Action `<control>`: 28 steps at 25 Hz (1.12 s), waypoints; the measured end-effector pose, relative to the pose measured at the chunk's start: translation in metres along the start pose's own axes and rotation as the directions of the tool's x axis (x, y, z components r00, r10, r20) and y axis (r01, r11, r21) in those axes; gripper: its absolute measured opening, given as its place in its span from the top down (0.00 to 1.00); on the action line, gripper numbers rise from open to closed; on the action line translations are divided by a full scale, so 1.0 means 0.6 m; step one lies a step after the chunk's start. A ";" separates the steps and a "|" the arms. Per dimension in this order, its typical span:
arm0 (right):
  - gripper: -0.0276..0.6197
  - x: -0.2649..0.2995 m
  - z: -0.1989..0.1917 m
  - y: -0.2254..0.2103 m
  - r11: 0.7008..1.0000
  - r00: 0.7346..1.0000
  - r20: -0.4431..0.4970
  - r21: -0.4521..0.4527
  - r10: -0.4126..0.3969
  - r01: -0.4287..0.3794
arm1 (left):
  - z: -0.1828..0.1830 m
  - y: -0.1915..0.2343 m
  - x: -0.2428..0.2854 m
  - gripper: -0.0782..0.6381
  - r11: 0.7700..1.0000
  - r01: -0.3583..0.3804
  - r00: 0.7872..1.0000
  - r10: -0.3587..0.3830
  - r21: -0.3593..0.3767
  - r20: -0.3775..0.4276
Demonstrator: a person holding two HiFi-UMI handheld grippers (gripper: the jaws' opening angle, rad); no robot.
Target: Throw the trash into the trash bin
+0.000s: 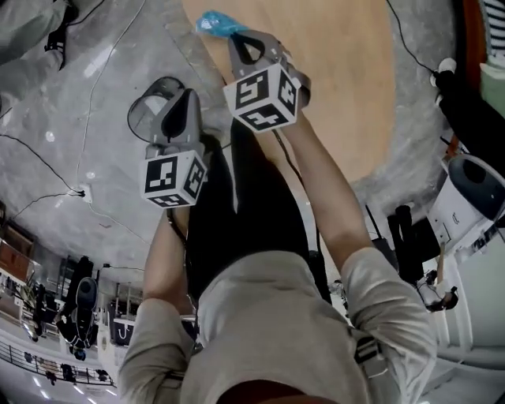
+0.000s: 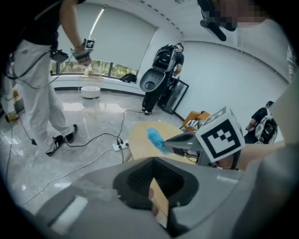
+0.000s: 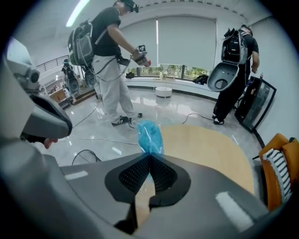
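A crumpled blue plastic wrapper (image 3: 149,134) sticks out past the tips of my right gripper (image 3: 149,157), which is shut on it. In the head view the same wrapper (image 1: 217,24) hangs at the right gripper (image 1: 237,35), over the edge of a round wooden table (image 1: 331,87). A grey round trash bin (image 1: 146,110) stands on the floor to the left, partly hidden behind my left gripper (image 1: 188,96). The left gripper (image 2: 152,161) is shut with nothing between its jaws. From it I see the right gripper's fingers (image 2: 184,142) and the wrapper (image 2: 155,138).
Cables and a power strip (image 2: 120,145) lie on the glossy grey floor (image 1: 71,118). Other people stand further off, one (image 3: 110,60) holding grippers. A white machine (image 1: 473,197) is at the right and an orange chair (image 3: 280,163) stands beside the table.
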State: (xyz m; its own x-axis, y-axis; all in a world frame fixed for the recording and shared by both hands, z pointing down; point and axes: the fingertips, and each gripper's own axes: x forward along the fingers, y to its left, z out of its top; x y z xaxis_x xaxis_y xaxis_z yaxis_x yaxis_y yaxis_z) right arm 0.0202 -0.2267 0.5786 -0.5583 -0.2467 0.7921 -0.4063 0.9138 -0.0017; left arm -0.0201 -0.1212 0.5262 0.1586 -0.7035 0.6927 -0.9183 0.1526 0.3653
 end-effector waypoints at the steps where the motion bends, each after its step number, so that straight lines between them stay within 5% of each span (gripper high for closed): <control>1: 0.94 0.006 0.010 0.025 1.000 1.000 0.008 0.006 0.022 -0.022 | -0.007 0.018 -0.011 0.87 1.000 -0.017 1.000 0.017 -0.015 0.004; 11: 0.94 0.054 0.070 0.277 0.977 0.979 0.012 -0.066 0.203 -0.202 | -0.099 0.192 -0.133 0.87 0.977 -0.158 0.986 0.164 -0.144 0.029; 28: 0.94 0.094 0.078 0.612 0.889 0.923 -0.096 -0.248 0.372 -0.384 | -0.251 0.382 -0.344 0.87 0.882 -0.293 0.932 0.349 -0.369 0.093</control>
State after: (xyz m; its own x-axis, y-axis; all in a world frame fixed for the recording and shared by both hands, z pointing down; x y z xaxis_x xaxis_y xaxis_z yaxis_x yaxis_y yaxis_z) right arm -0.1940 0.0797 0.5941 -0.5971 0.1433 0.7893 0.0324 0.9874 -0.1548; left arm -0.2084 0.1638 0.5604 -0.2064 -0.6673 0.7157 -0.7223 0.5973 0.3486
